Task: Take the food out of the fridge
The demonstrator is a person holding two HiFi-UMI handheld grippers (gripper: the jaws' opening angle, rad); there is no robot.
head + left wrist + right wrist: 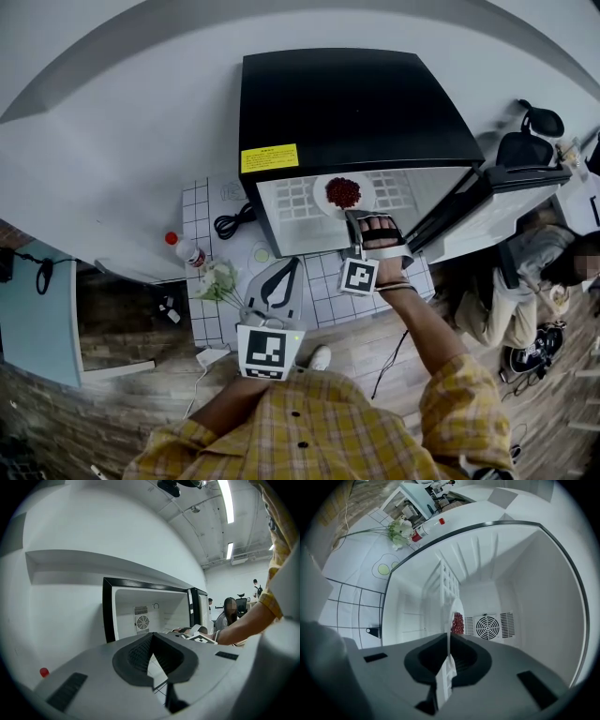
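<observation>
A black mini fridge (356, 103) stands open, its white inside lit. On its wire shelf (292, 199) sits a white plate (328, 204) with a heap of red food (343, 191). My right gripper (367, 223) reaches into the fridge from the front and is shut on the plate's near rim. In the right gripper view the thin plate edge (449, 620) runs between the pads, with the red food (458, 623) just beyond. My left gripper (292, 264) hangs in front of the fridge, lower left, tips together and holding nothing; the fridge (140, 606) lies ahead of it.
The fridge door (487, 202) is swung open to the right. A red-capped bottle (187, 249), white flowers (220, 279) and a coiled black cable (230, 223) lie on the tiled mat (211, 314) left of the fridge. A person (525, 281) sits at the right.
</observation>
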